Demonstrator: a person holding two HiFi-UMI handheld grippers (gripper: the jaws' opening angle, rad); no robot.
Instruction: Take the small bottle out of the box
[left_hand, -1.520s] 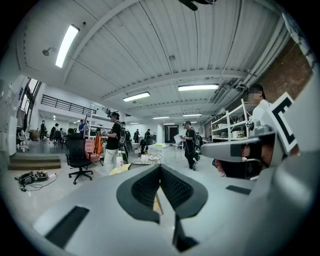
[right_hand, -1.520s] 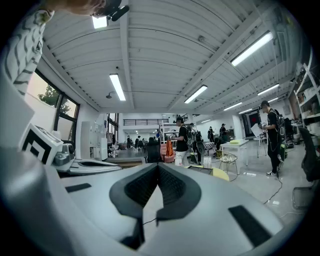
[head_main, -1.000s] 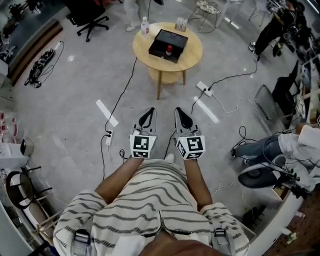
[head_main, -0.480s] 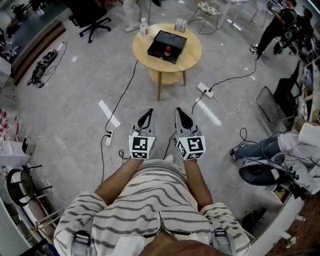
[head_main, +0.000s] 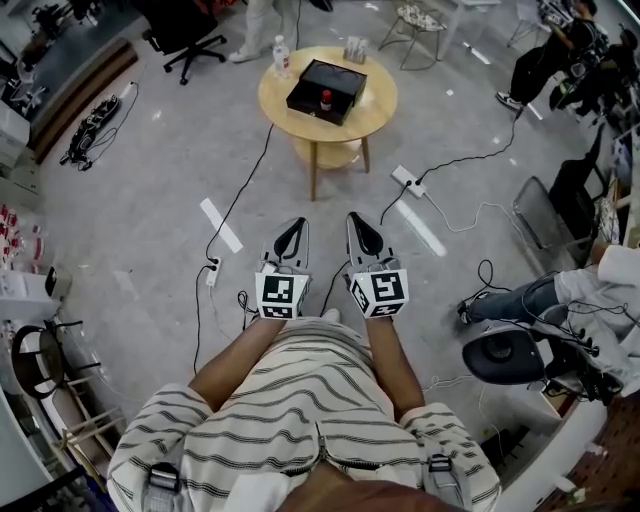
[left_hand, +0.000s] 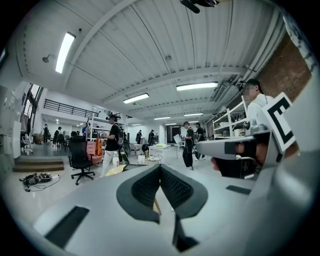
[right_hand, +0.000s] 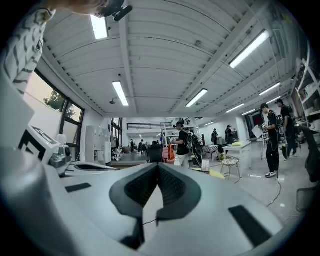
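A black open box (head_main: 327, 90) lies on a round wooden table (head_main: 375, 112) far ahead, and a small bottle with a red cap (head_main: 326, 98) stands inside it. Both grippers are held side by side in front of my body, well short of the table. My left gripper (head_main: 292, 231) has its jaws together with nothing between them, as the left gripper view (left_hand: 160, 169) shows. My right gripper (head_main: 361, 226) is likewise shut and empty, its pads meeting in the right gripper view (right_hand: 158, 170).
A clear water bottle (head_main: 280, 53) and a small glass holder (head_main: 354, 48) also stand on the table. Cables and power strips (head_main: 407, 179) cross the grey floor between me and the table. A black office chair (head_main: 185, 30) stands far left; people and a stool (head_main: 508, 353) are at right.
The table and box have shifted slightly up and left in the head view as I move. Both grippers keep the same shut pose in front of me.
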